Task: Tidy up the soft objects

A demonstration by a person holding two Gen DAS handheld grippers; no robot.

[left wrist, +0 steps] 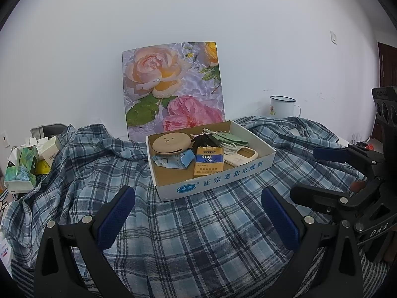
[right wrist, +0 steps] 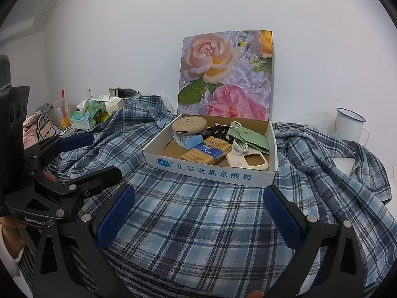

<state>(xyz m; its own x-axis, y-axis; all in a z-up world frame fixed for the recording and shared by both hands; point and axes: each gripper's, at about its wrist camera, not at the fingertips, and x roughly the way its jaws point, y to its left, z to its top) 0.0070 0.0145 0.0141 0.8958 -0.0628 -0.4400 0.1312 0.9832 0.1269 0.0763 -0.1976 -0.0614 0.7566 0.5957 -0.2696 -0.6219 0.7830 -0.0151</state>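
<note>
A blue plaid shirt (left wrist: 198, 236) lies spread and rumpled over the table, also in the right wrist view (right wrist: 198, 223). On it stands a shallow cardboard box (left wrist: 213, 181) (right wrist: 211, 171). The box holds a tan round case (left wrist: 171, 144), a green pouch (right wrist: 250, 136), a tissue packet, a cigarette pack, a cable and a phone case. My left gripper (left wrist: 198, 193) hovers open over the shirt, just short of the box. My right gripper (right wrist: 198, 193) is open too, beside it on the right, nothing between its fingers.
A floral board (left wrist: 173, 87) leans on the wall behind the box. A white enamel mug (left wrist: 282, 106) stands at the back right. A tissue box (left wrist: 19, 171) and small cartons crowd the left edge. A cup and printed bags (right wrist: 59, 114) sit further left.
</note>
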